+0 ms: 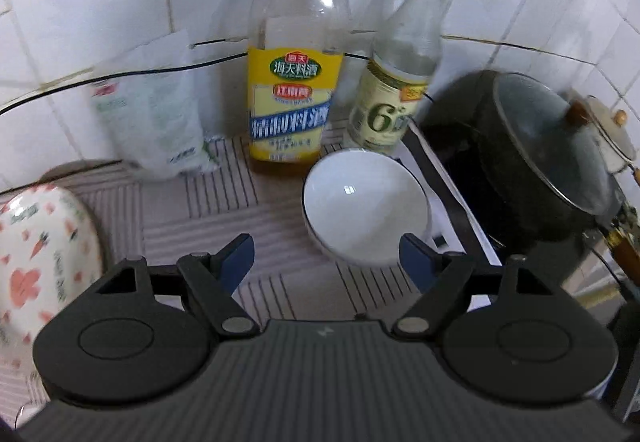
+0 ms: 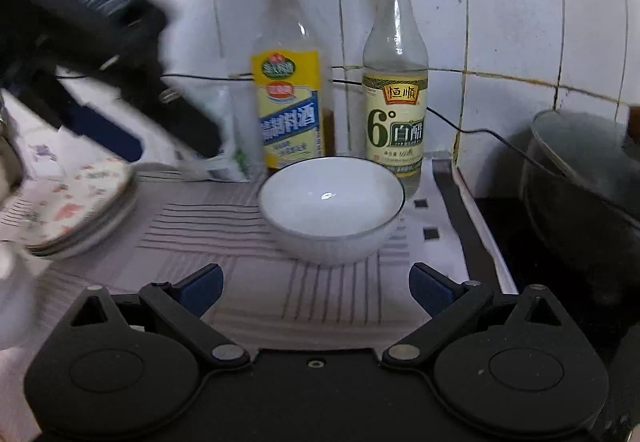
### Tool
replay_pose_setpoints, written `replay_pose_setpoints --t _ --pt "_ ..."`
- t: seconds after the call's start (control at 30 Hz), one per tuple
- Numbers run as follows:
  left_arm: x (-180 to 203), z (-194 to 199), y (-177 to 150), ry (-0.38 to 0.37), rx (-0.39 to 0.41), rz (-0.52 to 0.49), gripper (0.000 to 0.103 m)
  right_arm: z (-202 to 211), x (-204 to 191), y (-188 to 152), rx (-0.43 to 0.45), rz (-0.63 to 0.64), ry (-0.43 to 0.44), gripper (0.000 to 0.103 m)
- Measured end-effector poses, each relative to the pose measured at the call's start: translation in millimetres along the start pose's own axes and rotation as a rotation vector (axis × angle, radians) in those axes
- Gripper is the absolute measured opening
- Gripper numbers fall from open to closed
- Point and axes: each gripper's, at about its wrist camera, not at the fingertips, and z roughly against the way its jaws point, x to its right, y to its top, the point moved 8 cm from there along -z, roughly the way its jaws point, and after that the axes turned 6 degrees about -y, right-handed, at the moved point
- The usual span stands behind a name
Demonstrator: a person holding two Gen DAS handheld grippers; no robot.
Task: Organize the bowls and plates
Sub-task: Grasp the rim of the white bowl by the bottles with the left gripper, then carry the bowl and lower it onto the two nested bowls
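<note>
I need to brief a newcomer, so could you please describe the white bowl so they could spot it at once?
Find the two tall bottles against the tiled wall. The white bowl sits upright on the striped mat just in front of them. Unlike the carrot-patterned plates to the left, it is plain, with a thin dark rim.

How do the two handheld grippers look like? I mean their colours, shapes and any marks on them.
Both are alike. The left gripper and the right gripper have matte black bodies with two round discs side by side, black linkage arms on silver pivot pins, and dark blue pads on the jaws. The left body is ribbed and bears a small pale mark; the right body shows a small screw hole. No cables or sleeves are visible.
</note>
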Motion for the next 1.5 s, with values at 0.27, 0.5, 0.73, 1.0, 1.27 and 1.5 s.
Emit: replay_pose_setpoints --t 0.27,0.5,0.73,1.0,1.27,1.5 --pt "-14 -59 15 0.019 -0.064 -0.009 0.079 -56 -12 3 -0.061 -0.020 -0.022 0.101" --pt "-23 -92 8 0.013 -0.099 0.003 0.058 -73 2 5 -0.030 -0.137 -0.016 0.101" --pt "-21 -104 -2 -0.003 -0.138 -0.019 0.014 -81 7 9 -0.010 -0.168 0.027 0.101" --pt "-14 -97 -5 0.087 -0.172 -0.114 0.014 -71 -1 10 -0.003 -0.105 0.036 0.098" --pt "-12 -69 -9 0.121 -0.177 -0.111 0.014 -52 -7 15 0.016 -0.114 0.079 0.098" --pt "-14 -28 -17 0.156 -0.151 -0.061 0.014 -20 -25 24 0.051 -0.081 0.117 0.098"
